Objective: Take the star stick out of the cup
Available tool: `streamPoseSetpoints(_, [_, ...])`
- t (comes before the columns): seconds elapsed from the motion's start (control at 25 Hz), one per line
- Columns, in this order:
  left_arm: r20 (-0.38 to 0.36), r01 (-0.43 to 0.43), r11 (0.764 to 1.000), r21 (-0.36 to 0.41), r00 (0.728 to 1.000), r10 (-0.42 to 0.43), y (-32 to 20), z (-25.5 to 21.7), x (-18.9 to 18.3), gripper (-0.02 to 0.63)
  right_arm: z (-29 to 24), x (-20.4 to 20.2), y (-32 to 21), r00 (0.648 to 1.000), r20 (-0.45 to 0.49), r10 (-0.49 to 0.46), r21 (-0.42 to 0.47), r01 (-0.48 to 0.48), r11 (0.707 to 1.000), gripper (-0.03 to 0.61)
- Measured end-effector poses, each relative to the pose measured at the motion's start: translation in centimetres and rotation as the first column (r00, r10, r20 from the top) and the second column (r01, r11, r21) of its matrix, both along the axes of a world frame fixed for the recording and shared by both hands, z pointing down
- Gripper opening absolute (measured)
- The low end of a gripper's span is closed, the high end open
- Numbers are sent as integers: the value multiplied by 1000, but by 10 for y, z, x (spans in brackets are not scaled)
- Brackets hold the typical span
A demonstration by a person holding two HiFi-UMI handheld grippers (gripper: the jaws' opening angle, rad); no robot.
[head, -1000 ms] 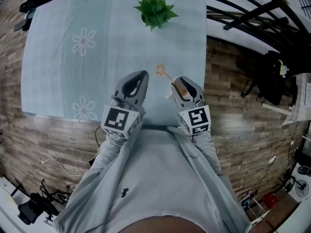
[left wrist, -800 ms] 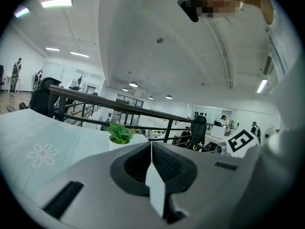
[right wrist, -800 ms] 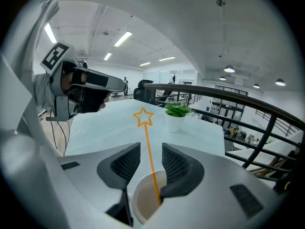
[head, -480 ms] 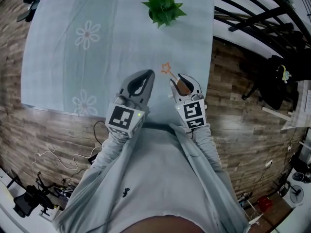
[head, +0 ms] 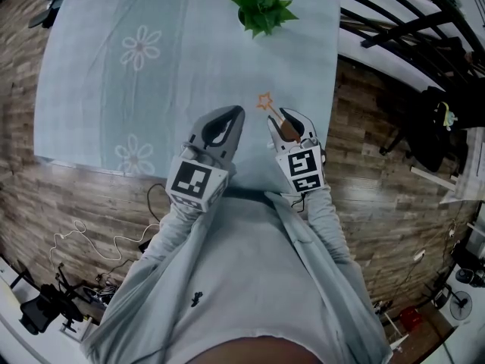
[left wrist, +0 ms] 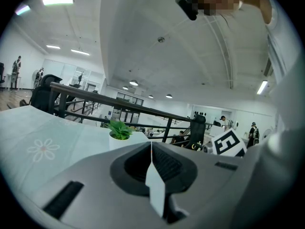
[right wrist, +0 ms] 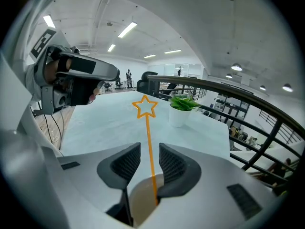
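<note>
Right gripper: its jaws clamp a cup low between them, with the ribbed pads standing apart above the rim
Cup: tan, held in the right gripper over the near part of the table; only a slice of its rim and inner wall shows, the rest is behind the jaws
Star stick: thin and orange, its foot in the cup, its shaft rising through the gap between the pads, the outlined star on top beyond the jaw tips
Left gripper: jaws pressed together, tips meeting along one seam; it hangs just beside the right gripper, apart from the cup and the stick
Hidden: the cup's base and how deep the stick sits in it; whether the shaft touches a pad cannot be told
Hard to make out: in the head view the cup is only a brown patch between the jaws and the shaft barely a line
Cut off: the table at the top edge of the head view
Plant: small and green, in a white pot at the table's far edge, well apart from both grippers
Changed from a second ago: both grippers sit higher in the head view, further over the table; the left one has closed in on the right one; the star is nearer the plant; the stick stays in the cup
</note>
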State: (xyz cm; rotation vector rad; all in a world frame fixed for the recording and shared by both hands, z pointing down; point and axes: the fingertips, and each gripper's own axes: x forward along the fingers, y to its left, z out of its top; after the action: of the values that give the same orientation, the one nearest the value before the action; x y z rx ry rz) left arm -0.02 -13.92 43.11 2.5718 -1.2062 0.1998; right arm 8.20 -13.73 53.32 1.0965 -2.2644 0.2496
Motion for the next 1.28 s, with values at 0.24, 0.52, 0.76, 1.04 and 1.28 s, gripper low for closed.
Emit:
streamPoseSetpoints(0.24, [-3, 4, 1000, 5, 1000, -4, 2, -1, -2, 22, 2, 0, 0, 1000, -2, -1, -6, 1, 1000, 132])
streamPoseSetpoints(0.52, [7, 11, 1000, 2, 1000, -11, 3, 2, -5, 21, 2, 1, 1, 1000, -5, 4, 1, -4, 1000, 98])
streamPoseSetpoints(0.76, [7, 16, 1000, -1, 1000, -16, 4, 4, -7, 21, 0, 2, 0, 1000, -15, 10, 14, -10, 1000, 55])
streamPoseSetpoints(1.04, [-1, 16, 1000, -6, 1000, -16, 4, 3, -6, 22, -2, 1, 0, 1000, -18, 1, 24, 0, 1000, 26])
streamPoseSetpoints(1.28, [1, 17, 1000, 1, 1000, -17, 2, 0, -5, 21, -5, 2, -2, 1000, -9, 1, 28, -1, 1000, 21])
